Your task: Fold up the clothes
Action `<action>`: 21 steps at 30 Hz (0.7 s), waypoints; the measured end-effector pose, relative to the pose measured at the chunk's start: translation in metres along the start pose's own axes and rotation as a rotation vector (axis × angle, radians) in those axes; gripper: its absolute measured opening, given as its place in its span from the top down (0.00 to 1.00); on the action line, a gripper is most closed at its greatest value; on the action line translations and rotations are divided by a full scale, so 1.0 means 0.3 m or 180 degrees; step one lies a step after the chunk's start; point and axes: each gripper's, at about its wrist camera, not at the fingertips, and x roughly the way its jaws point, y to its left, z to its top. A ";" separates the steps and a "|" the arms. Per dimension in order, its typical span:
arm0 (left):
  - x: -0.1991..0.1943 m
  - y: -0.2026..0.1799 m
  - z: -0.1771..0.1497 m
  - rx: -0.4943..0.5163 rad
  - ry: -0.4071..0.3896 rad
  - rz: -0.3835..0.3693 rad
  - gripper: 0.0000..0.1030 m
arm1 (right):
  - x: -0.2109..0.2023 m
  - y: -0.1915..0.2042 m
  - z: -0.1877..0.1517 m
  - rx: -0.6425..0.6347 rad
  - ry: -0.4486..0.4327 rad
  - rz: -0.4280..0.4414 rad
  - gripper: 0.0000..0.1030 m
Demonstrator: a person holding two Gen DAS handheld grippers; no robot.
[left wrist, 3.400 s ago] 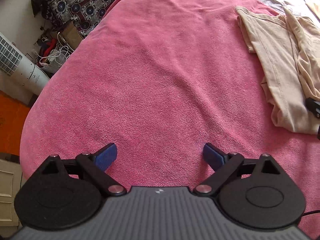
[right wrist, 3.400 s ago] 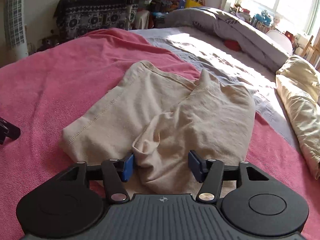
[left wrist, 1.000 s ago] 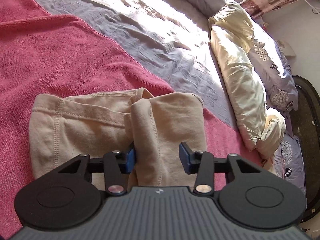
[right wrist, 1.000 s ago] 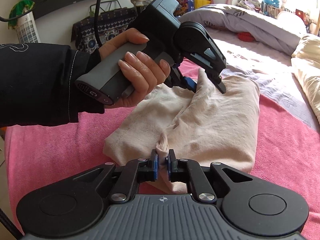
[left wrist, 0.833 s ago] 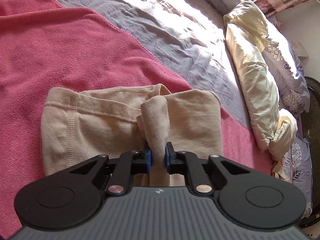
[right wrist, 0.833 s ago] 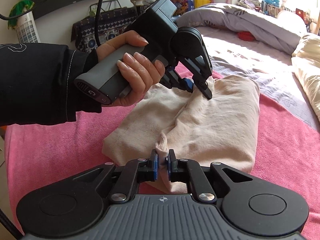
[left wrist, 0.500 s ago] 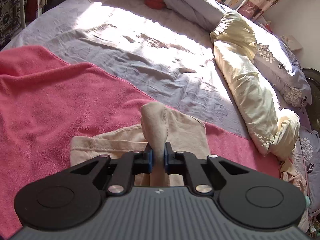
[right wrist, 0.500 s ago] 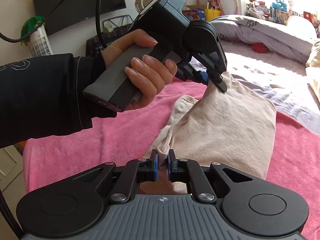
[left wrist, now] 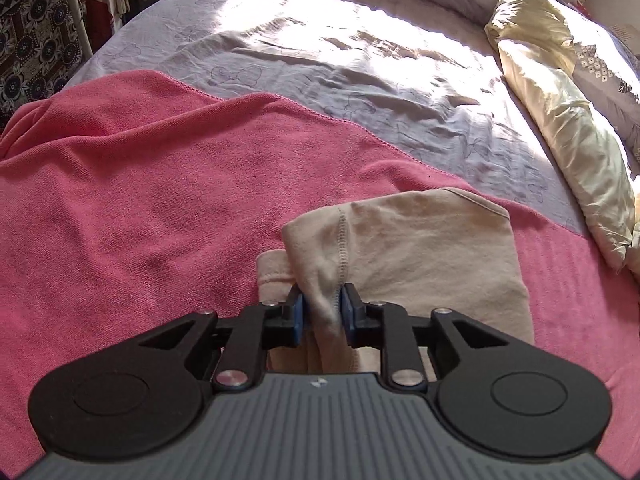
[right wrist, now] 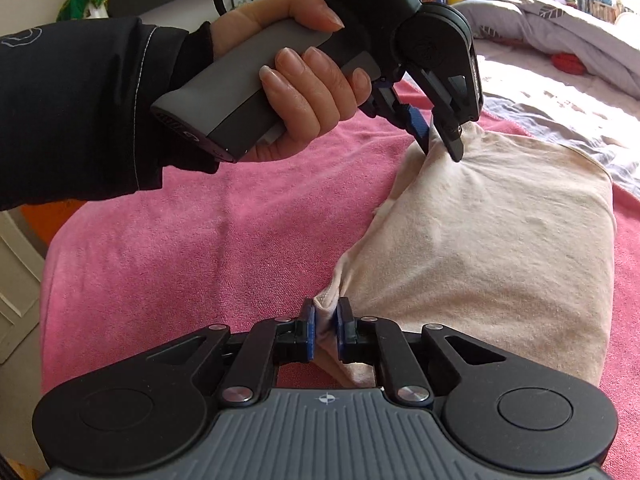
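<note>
A beige garment [right wrist: 500, 240] lies on a pink blanket [right wrist: 180, 248] on the bed. My left gripper [left wrist: 322, 306] is shut on a bunched, stitched edge of the garment [left wrist: 420, 248] and holds it lifted. In the right wrist view the left gripper [right wrist: 440, 136] pinches the garment's far corner, held by a hand in a black sleeve. My right gripper [right wrist: 325, 320] is shut on the near corner. The edge between both corners is raised off the blanket.
A grey sheet [left wrist: 360, 64] covers the bed beyond the pink blanket [left wrist: 140, 200]. A cream pillow [left wrist: 568, 120] and a grey duvet [right wrist: 560, 28] lie at the far right. A patterned cloth [left wrist: 24, 32] hangs at the far left.
My left gripper closed on the garment's far corner and lifted it. Both grippers have raised the garment's edge and drawn it toward the left, off the blanket.
</note>
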 end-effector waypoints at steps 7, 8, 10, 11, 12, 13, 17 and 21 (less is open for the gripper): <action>-0.036 0.067 0.057 -0.0058 -0.0092 0.0615 0.59 | -0.043 0.003 -0.016 -0.0182 0.0143 0.0198 0.68; -0.048 0.072 0.061 -0.0065 -0.0128 0.0782 0.62 | -0.056 -0.003 -0.014 -0.0167 0.0167 0.0216 0.66; -0.089 0.035 0.049 0.0084 -0.0277 0.0892 0.63 | -0.087 -0.016 -0.010 -0.0110 0.0180 0.0211 0.66; -0.112 0.000 0.037 0.0216 -0.0359 0.0838 0.63 | -0.122 -0.030 -0.013 -0.0060 0.0127 0.0161 0.66; -0.132 -0.053 0.013 0.0421 -0.0424 0.0750 0.63 | -0.148 -0.039 -0.015 -0.0042 0.0105 0.0095 0.66; -0.150 -0.112 -0.014 0.0653 -0.0483 0.0650 0.61 | -0.173 -0.048 -0.016 -0.0028 0.0086 0.0027 0.66; -0.154 -0.337 -0.141 0.1466 -0.0566 0.0245 0.47 | -0.218 -0.103 -0.025 -0.0060 0.0139 -0.0369 0.62; -0.012 -0.381 -0.308 0.1879 -0.0271 0.0577 0.45 | -0.203 -0.205 -0.042 0.0130 0.0146 -0.0705 0.60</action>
